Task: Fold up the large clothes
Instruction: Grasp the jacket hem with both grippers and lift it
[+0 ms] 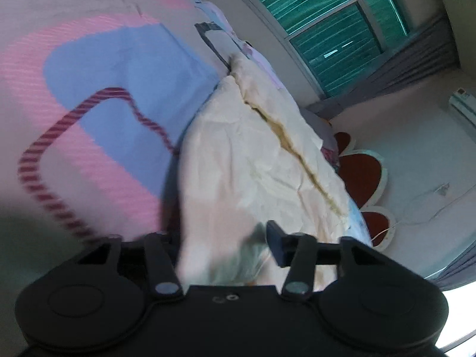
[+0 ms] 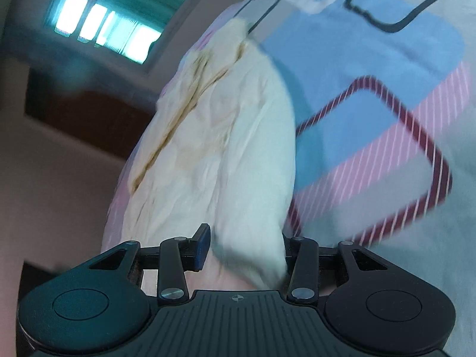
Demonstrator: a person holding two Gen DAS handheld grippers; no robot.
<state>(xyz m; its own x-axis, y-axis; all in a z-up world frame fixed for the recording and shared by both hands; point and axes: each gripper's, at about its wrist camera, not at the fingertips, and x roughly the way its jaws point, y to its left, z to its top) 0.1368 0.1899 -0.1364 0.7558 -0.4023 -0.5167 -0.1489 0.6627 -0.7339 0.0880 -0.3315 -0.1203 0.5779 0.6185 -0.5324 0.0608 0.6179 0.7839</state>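
Left wrist view: left gripper low at 6 o'clock, fingers partly apart. Cream garment bunched between them, running up toward 12 o'clock over the bed cover with its pink and blue shapes. Right finger dark and clear at 5 o'clock, right beside the cloth. Left finger hidden behind the cloth, so cannot tell if pinched tight. Window at 1 o'clock, red and white headboard at 3 o'clock.

Right wrist view: right gripper at 6 o'clock, fingers partly apart. Same cream garment between them, reaching up to 12 o'clock. Left finger showing at 7 o'clock, small gap beside the cloth. Other finger covered by cloth; grip not clear. Bed cover at 3 o'clock, window at 10 o'clock.
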